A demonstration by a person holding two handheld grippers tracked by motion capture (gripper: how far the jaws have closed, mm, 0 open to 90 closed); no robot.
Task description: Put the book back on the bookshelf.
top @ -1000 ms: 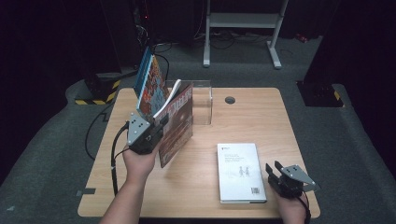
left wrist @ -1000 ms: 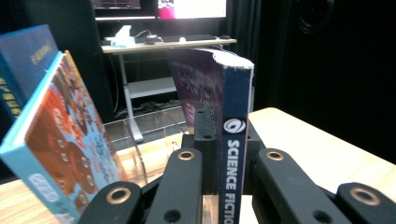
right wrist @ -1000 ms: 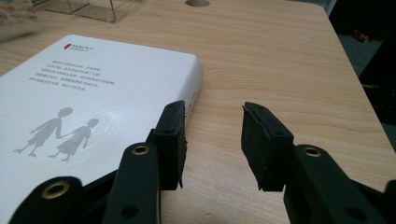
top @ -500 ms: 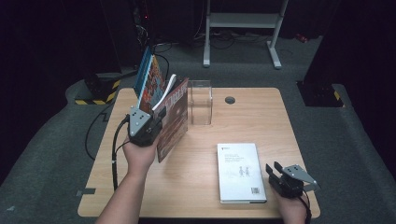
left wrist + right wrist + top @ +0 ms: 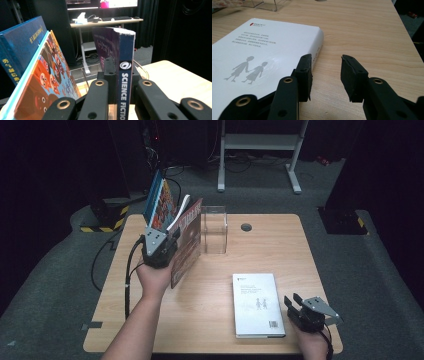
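My left gripper (image 5: 171,240) is shut on a purple paperback (image 5: 188,237) and holds it upright above the table's left part. In the left gripper view the jaws (image 5: 122,72) clamp its spine, which reads "SCIENCE FICTION" (image 5: 124,85). Just left of it lean a colourful picture book (image 5: 50,82) and a blue hardback (image 5: 20,42). A white book (image 5: 257,302) lies flat near the front right. My right gripper (image 5: 295,304) rests beside that book's right edge with its jaws (image 5: 327,75) apart around nothing; the white cover (image 5: 262,55) lies to their left.
A clear acrylic stand (image 5: 214,227) sits at the back middle of the wooden table (image 5: 280,250), right of the held book. A round cable hole (image 5: 245,226) is behind it. Dark carpet and a white desk frame (image 5: 260,150) lie beyond the table.
My left hand has carried the paperback a little farther from the person, closer to the leaning books. The right gripper and the white book have stayed put.
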